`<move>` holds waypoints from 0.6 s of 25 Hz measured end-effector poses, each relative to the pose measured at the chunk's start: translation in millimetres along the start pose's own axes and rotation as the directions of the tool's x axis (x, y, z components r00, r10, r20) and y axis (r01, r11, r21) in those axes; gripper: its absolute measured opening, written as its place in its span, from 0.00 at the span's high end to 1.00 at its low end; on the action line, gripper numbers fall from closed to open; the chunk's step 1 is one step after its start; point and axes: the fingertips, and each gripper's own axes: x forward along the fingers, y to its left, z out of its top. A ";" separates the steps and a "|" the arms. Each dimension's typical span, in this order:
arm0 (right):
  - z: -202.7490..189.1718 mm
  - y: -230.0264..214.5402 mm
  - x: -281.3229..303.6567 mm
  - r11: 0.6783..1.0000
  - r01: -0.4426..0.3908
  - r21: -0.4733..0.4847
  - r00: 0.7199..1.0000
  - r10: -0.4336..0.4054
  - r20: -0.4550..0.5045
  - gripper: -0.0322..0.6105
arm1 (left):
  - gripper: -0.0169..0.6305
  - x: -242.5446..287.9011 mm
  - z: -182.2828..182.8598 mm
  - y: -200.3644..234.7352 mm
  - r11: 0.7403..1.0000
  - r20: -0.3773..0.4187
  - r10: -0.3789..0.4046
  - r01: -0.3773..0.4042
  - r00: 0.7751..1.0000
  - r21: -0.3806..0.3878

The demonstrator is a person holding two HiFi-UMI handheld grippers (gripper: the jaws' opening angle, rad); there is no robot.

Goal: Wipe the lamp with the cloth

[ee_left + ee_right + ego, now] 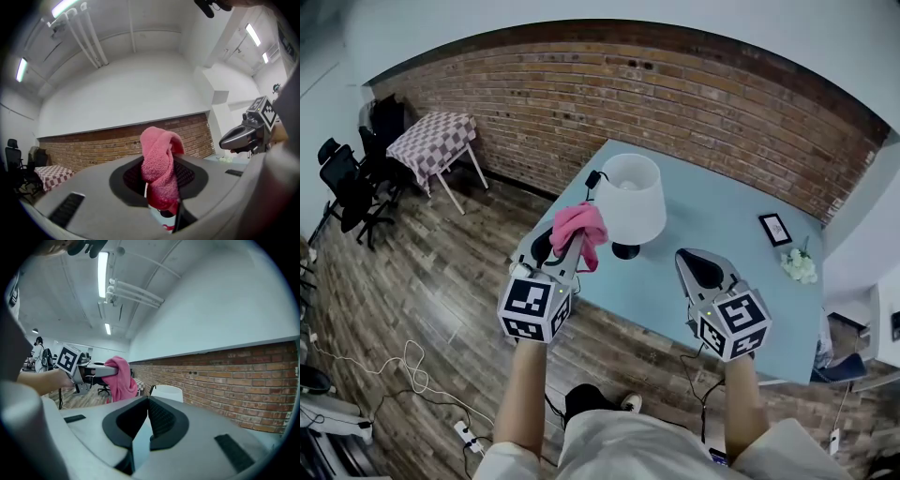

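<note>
Head view: the left claw (571, 247) pinches a bunched pink terry cloth (580, 225) at the left edge of the light blue desk (727, 220). The white-shaded lamp with a black foot (630, 197) stands upright just to the cloth's right, towards the desk's near-left corner. The cloth is nearly touching the shade, so the left arm is the nearer one. The right claw (701, 270) hovers over the near edge, apart from the lamp. A small black picture frame (775, 228) and a white flower bunch (799, 265) lie towards the right edge, well clear.

Left gripper view: the jaws are clamped on the cloth, which stands up in a knot between them.

Right gripper view: the jaws are pressed together with nothing between them. The lamp shade rises just beyond their tips, with the cloth to its left.
</note>
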 end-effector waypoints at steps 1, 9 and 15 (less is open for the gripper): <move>-1.3 -1.7 4.5 1.000 0.001 0.001 1.000 -0.001 -0.005 0.91 | 0.77 7.6 -0.6 3.9 1.000 -0.001 -0.002 0.002 1.000 0.004; -5.8 -10.0 43.9 1.000 0.008 -0.003 0.999 -0.008 -0.033 0.91 | 0.77 76.4 -21.0 37.4 0.999 -0.014 -0.037 0.037 0.999 -0.007; -10.7 -28.1 77.2 0.999 0.049 0.002 0.997 -0.049 -0.063 0.91 | 0.77 133.8 -55.0 44.9 0.995 -0.057 -0.103 0.104 0.993 0.004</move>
